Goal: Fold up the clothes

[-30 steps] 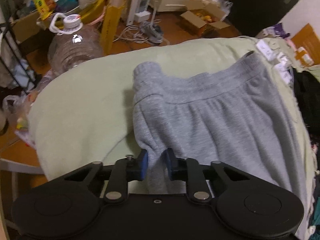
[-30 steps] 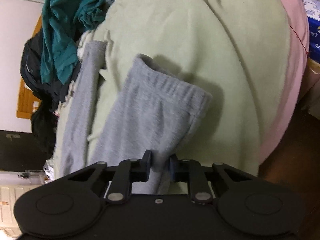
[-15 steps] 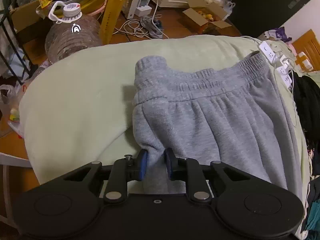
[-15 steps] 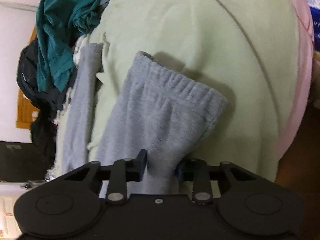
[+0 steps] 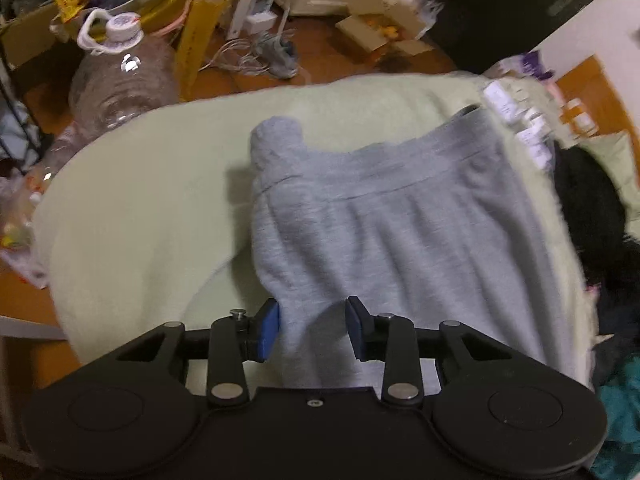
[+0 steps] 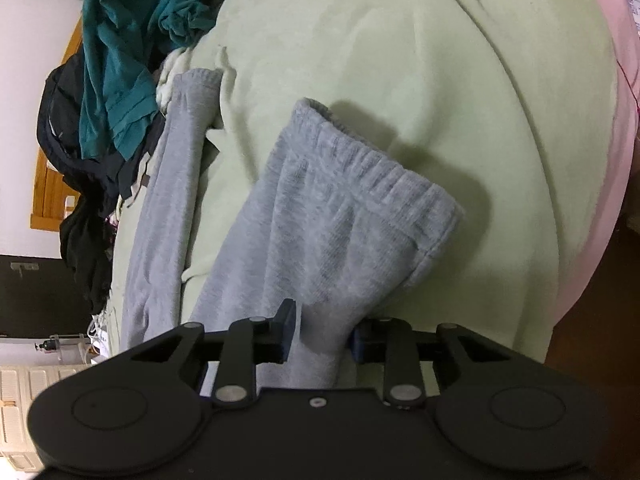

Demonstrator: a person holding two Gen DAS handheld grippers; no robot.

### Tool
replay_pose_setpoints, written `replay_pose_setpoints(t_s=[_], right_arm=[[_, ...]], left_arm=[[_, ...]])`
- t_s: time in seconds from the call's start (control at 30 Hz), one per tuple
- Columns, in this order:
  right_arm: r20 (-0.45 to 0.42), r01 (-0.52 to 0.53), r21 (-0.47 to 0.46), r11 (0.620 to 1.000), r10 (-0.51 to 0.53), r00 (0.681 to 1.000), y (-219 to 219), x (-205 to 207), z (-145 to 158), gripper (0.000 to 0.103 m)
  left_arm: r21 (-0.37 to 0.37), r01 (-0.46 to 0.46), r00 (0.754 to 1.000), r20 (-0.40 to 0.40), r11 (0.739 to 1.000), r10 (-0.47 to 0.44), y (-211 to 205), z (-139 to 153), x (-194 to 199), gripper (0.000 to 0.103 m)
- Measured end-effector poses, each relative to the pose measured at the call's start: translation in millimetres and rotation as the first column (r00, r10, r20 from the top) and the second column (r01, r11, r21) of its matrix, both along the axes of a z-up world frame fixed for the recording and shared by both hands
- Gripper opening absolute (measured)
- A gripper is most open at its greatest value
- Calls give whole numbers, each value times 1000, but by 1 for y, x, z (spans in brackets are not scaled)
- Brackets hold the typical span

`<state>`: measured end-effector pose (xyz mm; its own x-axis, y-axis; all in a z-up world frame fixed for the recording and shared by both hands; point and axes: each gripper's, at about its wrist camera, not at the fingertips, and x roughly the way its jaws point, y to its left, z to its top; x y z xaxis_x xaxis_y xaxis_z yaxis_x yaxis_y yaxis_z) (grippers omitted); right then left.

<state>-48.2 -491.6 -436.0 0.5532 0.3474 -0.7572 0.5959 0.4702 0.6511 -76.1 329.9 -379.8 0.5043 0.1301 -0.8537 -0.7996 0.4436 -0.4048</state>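
Grey sweatpants (image 5: 400, 220) lie folded on a pale green blanket (image 5: 140, 200), the elastic waistband toward the far side. My left gripper (image 5: 312, 328) sits at the near folded edge. Its jaws are opening, and the cloth stands loosely between the blue pads (image 5: 267, 330) without being pinched. In the right wrist view the sweatpants (image 6: 340, 232) show a gathered elastic edge, and a second grey part (image 6: 168, 184) runs along the left. My right gripper (image 6: 324, 336) has its jaws parted, with a bunch of the grey cloth slack between them.
A large plastic water bottle (image 5: 116, 76), cardboard boxes (image 5: 372, 36) and cables (image 5: 248, 60) crowd the floor beyond the bed. A black garment (image 5: 588, 200) lies at the right. A teal garment (image 6: 132, 40) and black clothes (image 6: 80, 120) are piled on the blanket (image 6: 400, 60); a pink sheet (image 6: 600, 160) edges it.
Both grippers were pinched tight on the grey cloth and have since spread their jaws, the right first, the left just now. The sweatpants stay where they lay.
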Motion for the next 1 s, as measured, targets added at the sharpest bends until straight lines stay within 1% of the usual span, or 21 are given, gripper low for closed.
replay_pose_setpoints(t_s=[0.1, 0.17, 0.23, 0.27, 0.33, 0.37, 0.4, 0.43, 0.47, 0.53, 0.57, 0.6, 0.63, 0.67, 0.7, 0.77, 0.83, 0.9, 1.0], right_arm=[[-5, 1, 6, 1000, -1, 1000, -1, 1, -1, 29], [-15, -2, 1, 1000, 2, 1000, 0, 0, -1, 28], [-17, 0, 3, 1000, 0, 1000, 0, 1, -2, 29], [-15, 1, 3, 1000, -1, 1000, 0, 2, -3, 29], [-13, 2, 3, 1000, -2, 1000, 1, 2, -4, 29], [-14, 7, 5, 1000, -7, 1000, 2, 2, -5, 29], [-15, 12, 7, 1000, -11, 1000, 2, 2, -6, 29], [-15, 12, 6, 1000, -12, 1000, 2, 2, -5, 29], [-16, 13, 3, 1000, -13, 1000, 3, 2, -4, 29], [-19, 11, -4, 1000, -11, 1000, 3, 4, -1, 28], [-20, 6, -18, 1000, -6, 1000, 3, 6, 4, 28], [-12, 0, -34, 999, 0, 1000, 3, 10, 10, 28], [-4, -5, -46, 999, 5, 1000, 3, 13, 16, 26], [9, -7, -46, 999, 8, 1000, 3, 17, 20, 22], [25, -15, -48, 999, 17, 1000, 4, 22, 26, 16], [56, -35, -53, 998, 38, 998, 5, 37, 40, 13], [93, -37, -46, 998, 41, 995, 4, 51, 52, 12], [143, -53, -61, 997, 61, 988, 5, 76, 68, 12], [203, -60, -80, 995, 75, 976, 6, 107, 81, 12]], left_arm=[[-18, 4, 1000, -11, 1000, -4, 5, -3, 11, 41], [-26, -26, 999, -25, 999, 25, 9, -9, 20, 41], [-30, -61, 998, -7, 998, 61, 11, -12, 22, 45], [-13, -53, 998, -17, 998, 53, 11, -13, 24, 48], [21, -35, 998, -42, 999, 36, 11, -15, 28, 47], [29, -14, 996, -86, 999, 17, 13, -19, 32, 45], [34, 1, 993, -119, 999, 3, 15, -22, 36, 40], [47, 11, 989, -151, 999, -4, 16, -23, 38, 32], [62, 16, 984, -178, 998, -5, 16, -22, 39, 14], [75, 28, 978, -211, 997, -11, 18, -20, 41, 11], [85, 46, 976, -215, 995, -27, 18, -13, 43, 8], [93, 59, 976, -213, 994, -38, 19, -7, 46, 7], [92, 64, 978, -204, 994, -44, 19, -2, 47, 7], [92, 70, 980, -194, 993, -51, 20, 4, 50, 6], [96, 80, 982, -180, 992, -62, 20, 11, 55, 6], [105, 99, 985, -152, 990, -83, 20, 25, 67, 6], [99, 96, 992, -90, 990, -87, 20, 40, 84, 6], [95, 82, 996, -34, 992, -79, 20, 50, 102, 6], [109, 86, 995, 49, 990, -92, 19, 64, 134, 6]])
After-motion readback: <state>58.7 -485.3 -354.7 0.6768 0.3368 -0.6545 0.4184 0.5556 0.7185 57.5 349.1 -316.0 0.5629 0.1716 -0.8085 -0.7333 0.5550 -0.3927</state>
